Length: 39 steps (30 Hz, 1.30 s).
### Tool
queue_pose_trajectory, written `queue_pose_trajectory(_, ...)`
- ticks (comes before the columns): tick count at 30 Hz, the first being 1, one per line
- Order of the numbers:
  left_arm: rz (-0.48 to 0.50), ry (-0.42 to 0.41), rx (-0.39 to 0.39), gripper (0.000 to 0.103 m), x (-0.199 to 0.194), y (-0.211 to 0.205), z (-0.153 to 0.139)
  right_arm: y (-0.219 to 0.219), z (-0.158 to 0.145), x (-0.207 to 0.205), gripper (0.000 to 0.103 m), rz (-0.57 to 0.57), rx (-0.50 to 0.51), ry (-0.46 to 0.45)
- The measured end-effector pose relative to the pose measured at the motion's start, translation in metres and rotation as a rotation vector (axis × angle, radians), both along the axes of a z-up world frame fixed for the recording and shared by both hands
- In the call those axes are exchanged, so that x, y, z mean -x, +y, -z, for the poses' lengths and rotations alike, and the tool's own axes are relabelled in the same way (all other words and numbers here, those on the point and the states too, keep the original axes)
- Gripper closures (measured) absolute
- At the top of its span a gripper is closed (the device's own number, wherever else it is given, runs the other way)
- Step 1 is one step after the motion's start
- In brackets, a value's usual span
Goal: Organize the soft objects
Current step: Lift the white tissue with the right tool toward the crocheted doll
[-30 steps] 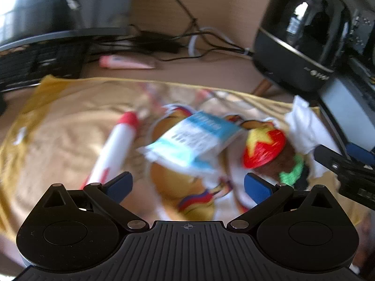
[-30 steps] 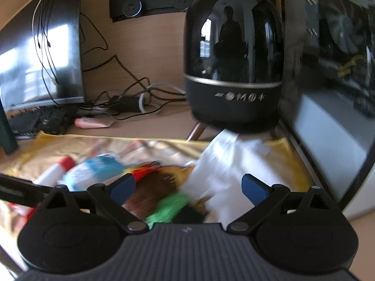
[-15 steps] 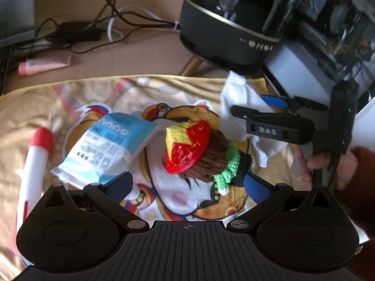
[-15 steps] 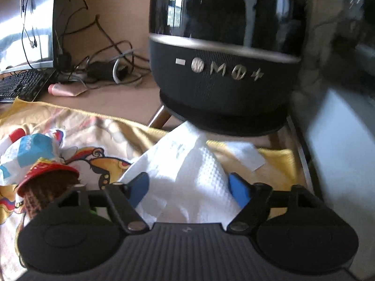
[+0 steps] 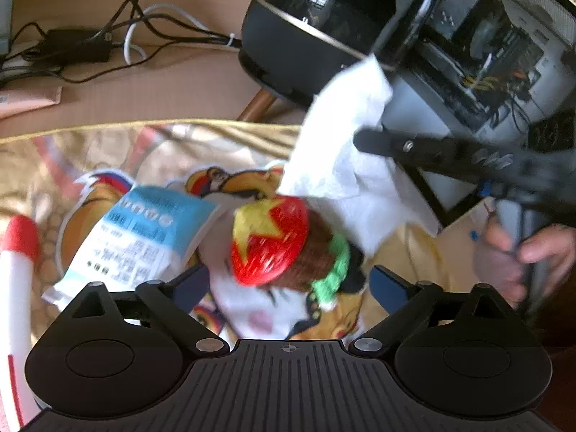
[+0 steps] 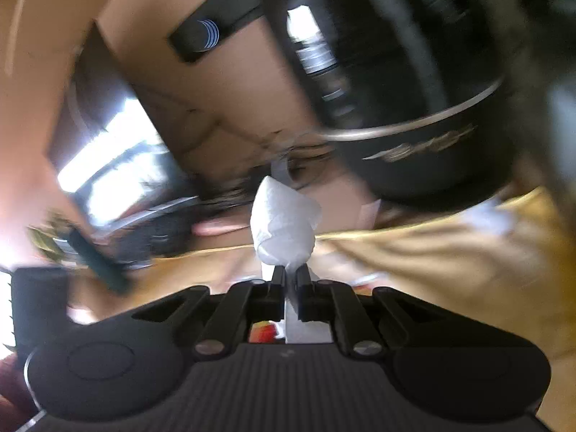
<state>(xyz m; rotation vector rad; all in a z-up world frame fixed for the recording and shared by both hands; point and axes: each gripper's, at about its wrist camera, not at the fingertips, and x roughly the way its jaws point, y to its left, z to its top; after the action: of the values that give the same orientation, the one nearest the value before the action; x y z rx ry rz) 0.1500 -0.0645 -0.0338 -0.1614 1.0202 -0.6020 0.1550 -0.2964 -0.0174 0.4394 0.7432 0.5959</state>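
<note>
Yellow printed cloth (image 5: pixel 90 151) covers the desk (image 5: pixel 162 86) and serves as landmark; black rounded appliance (image 5: pixel 324 18) stands just beyond its far edge. White tissue (image 5: pixel 345 136) is off the cloth, hanging above its far right part, pinched in the right gripper (image 6: pixel 291 277), whose jaws are closed on it with a puff bulging ahead. Knitted toy with red star cap (image 5: pixel 284 248) lies mid-cloth, between the spread fingers of the left gripper (image 5: pixel 289 282), which is open and holding nothing. Blue-white packet (image 5: pixel 144 237) lies left of the toy. Judgement: keep the pinch firm, carry the tissue slowly clear of the toy; the loose tail may drag.
</note>
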Motion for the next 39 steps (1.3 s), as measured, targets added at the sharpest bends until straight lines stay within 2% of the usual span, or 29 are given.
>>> queue_pose_trajectory(1, -0.004, 0.018, -0.017, 0.003, -0.001, -0.002, 0.003, 0.009, 0.005, 0.002, 0.096, -0.026, 0.003, 0.015)
queue_pose_trajectory(4, -0.005, 0.034, -0.078, 0.003, -0.001, -0.009, 0.004, 0.026, 0.02, 0.014, 0.096, -0.051, 0.095, 0.06)
queue_pose_trajectory(9, 0.013, -0.052, -0.199, 0.002, 0.002, -0.028, -0.008, 0.002, 0.029, 0.034, 0.095, 0.011, 0.127, 0.111)
queue_pose_trajectory(15, 0.026, -0.063, -0.212, 0.002, 0.002, -0.038, -0.009, -0.032, 0.037, 0.044, 0.095, 0.133, 0.21, 0.138)
queue_pose_trajectory(20, 0.026, -0.039, -0.209, 0.002, 0.002, -0.039, -0.002, -0.04, 0.032, 0.043, 0.083, 0.163, 0.328, 0.087)
queue_pose_trajectory(21, 0.022, -0.034, -0.21, 0.002, 0.002, -0.038, -0.002, -0.037, 0.028, 0.043, 0.07, 0.151, 0.344, 0.055)
queue_pose_trajectory(22, 0.015, -0.028, -0.208, 0.002, 0.002, -0.036, -0.001, -0.035, 0.023, 0.042, 0.048, 0.14, 0.36, 0.022)
queue_pose_trajectory(24, -0.01, -0.015, -0.199, 0.002, 0.001, -0.032, 0.001, -0.025, 0.019, 0.035, 0.029, 0.127, 0.384, -0.041)
queue_pose_trajectory(25, -0.025, -0.009, -0.194, 0.002, 0.001, -0.029, 0.001, -0.02, 0.02, 0.028, 0.028, 0.124, 0.399, -0.063)
queue_pose_trajectory(29, -0.12, 0.02, -0.16, 0.002, 0.001, -0.014, 0.004, -0.006, 0.037, -0.007, 0.03, 0.119, 0.447, -0.081)
queue_pose_trajectory(30, -0.13, 0.029, -0.159, 0.002, 0.002, -0.011, 0.005, -0.005, 0.042, -0.013, 0.037, 0.108, 0.443, -0.066)
queue_pose_trajectory(32, -0.136, 0.041, -0.178, 0.002, 0.003, -0.009, 0.007, -0.004, 0.048, -0.021, 0.067, 0.07, 0.408, -0.021)
queue_pose_trajectory(33, -0.137, 0.041, -0.192, 0.002, 0.003, -0.008, 0.007, -0.005, 0.048, -0.021, 0.091, 0.067, 0.383, -0.003)
queue_pose_trajectory(35, -0.14, 0.042, -0.214, 0.002, 0.003, -0.007, 0.007, -0.008, 0.041, -0.017, 0.093, 0.064, 0.31, 0.019)
queue_pose_trajectory(39, -0.135, 0.06, -0.203, 0.002, 0.0, -0.007, 0.011, -0.005, 0.011, -0.006, 0.093, 0.013, 0.17, 0.0)
